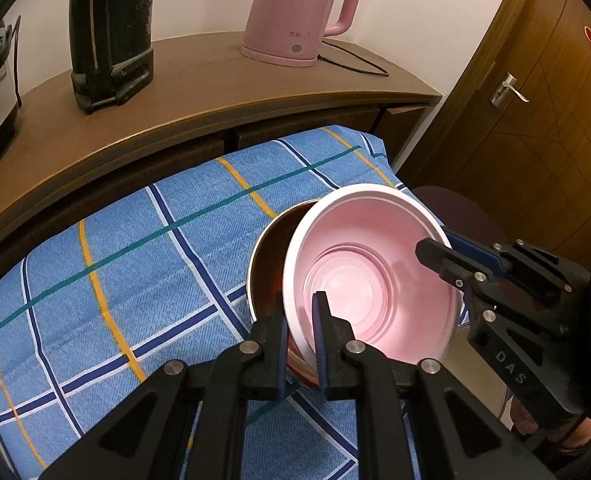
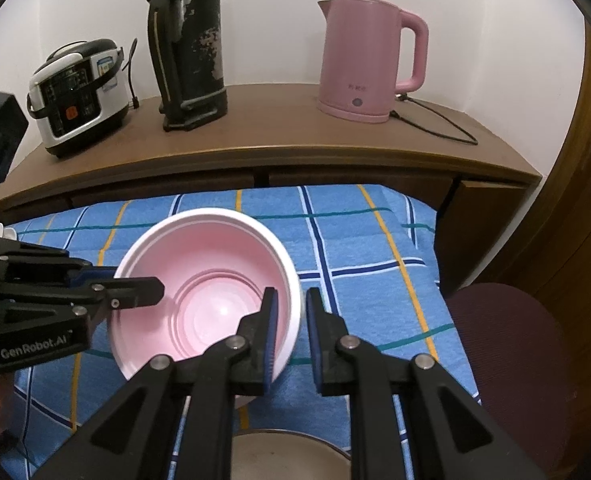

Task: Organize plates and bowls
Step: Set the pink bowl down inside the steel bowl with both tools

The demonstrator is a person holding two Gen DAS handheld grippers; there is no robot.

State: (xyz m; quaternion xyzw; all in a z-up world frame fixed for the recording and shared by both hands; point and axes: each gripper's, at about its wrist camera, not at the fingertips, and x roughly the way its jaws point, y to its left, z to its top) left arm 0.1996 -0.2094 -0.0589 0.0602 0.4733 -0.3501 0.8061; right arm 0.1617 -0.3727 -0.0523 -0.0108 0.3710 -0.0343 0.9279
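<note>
Pink plastic bowl (image 1: 375, 272) is clamped at opposite rim points by the closed left hand-held gripper (image 1: 301, 344) and closed right hand-held gripper (image 2: 289, 336), tilted above a brown metal-rimmed bowl (image 1: 271, 256) on the blue checked cloth (image 1: 135, 264). Judged status: nesting incomplete; lowering and release remain. Cloth lies open leftward; its right edge is near.

White wall (image 2: 275, 20), wooden sideboard (image 2: 279, 136), wooden door (image 1: 535, 92)
</note>
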